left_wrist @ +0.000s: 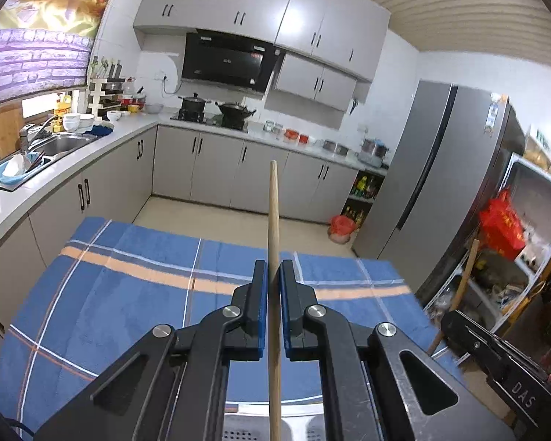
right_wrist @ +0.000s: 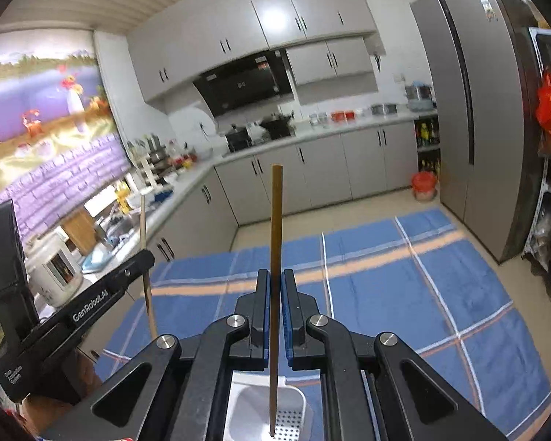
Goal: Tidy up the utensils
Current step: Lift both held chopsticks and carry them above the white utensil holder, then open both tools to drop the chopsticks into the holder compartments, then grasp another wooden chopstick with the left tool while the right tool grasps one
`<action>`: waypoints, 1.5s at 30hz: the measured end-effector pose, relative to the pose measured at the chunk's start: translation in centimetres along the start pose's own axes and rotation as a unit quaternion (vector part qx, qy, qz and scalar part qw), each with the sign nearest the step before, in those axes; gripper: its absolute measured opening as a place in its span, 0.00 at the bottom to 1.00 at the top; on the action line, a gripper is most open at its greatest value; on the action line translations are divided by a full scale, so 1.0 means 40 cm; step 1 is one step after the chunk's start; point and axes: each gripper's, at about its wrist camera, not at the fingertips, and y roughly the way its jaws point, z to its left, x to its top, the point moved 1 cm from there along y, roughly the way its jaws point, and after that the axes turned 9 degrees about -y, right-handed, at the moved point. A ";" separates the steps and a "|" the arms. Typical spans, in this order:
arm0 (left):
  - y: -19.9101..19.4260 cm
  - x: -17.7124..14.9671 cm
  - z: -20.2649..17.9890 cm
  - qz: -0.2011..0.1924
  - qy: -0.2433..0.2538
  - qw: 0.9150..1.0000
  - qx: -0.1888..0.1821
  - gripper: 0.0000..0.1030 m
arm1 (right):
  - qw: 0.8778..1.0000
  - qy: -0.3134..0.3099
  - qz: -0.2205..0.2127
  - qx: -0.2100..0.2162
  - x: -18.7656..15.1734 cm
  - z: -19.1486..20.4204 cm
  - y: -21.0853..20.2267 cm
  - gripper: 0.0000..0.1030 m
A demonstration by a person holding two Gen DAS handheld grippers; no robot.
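Observation:
My left gripper (left_wrist: 273, 268) is shut on a light wooden chopstick (left_wrist: 273, 217) that stands upright, running from above the jaws down past the frame's bottom edge. My right gripper (right_wrist: 274, 279) is shut on a darker brown chopstick (right_wrist: 276, 220), also upright; its lower tip reaches into a white perforated utensil holder (right_wrist: 294, 400) directly below. The left gripper (right_wrist: 145, 259) with its chopstick (right_wrist: 143, 228) shows at the left of the right wrist view. The right gripper's body (left_wrist: 496, 352) and its chopstick (left_wrist: 466, 275) show at the right of the left wrist view.
A blue plaid cloth (left_wrist: 128, 294) covers the table under both grippers. Beyond it are grey kitchen cabinets (left_wrist: 216, 169), a sink (left_wrist: 55, 147) at the left, a stove with pots (left_wrist: 216, 110), and a grey fridge (left_wrist: 440, 169) at the right.

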 end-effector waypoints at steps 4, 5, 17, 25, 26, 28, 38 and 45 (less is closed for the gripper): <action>0.036 -0.046 0.034 0.030 -0.003 1.000 0.005 0.06 | 0.999 0.020 0.036 0.014 -0.047 -0.022 0.053 0.06; 0.038 -0.053 0.041 0.035 -0.005 0.999 0.006 0.06 | 0.999 0.022 0.041 0.016 -0.057 -0.024 0.060 0.06; -0.030 -0.049 0.075 0.035 -0.025 0.999 -0.001 0.11 | 0.997 0.027 0.067 0.021 -0.103 -0.027 0.074 0.33; -0.160 -0.026 0.083 0.011 -0.037 0.999 0.008 0.27 | 0.998 0.033 0.053 0.011 -0.107 -0.037 -0.001 0.43; -0.181 -0.024 0.087 0.010 -0.040 0.999 0.013 0.28 | 0.998 0.036 0.049 0.011 -0.110 -0.040 -0.019 0.44; -0.238 -0.029 0.101 0.006 -0.047 0.998 0.028 0.31 | 0.998 0.040 0.041 0.016 -0.115 -0.044 -0.051 0.47; -0.405 -0.199 0.244 0.068 -0.088 0.985 0.128 0.50 | 0.991 0.064 0.118 0.020 -0.317 -0.111 -0.169 0.55; -0.419 -0.385 0.323 0.161 -0.137 0.966 0.148 0.50 | 0.974 0.081 0.205 0.048 -0.468 -0.119 -0.176 0.55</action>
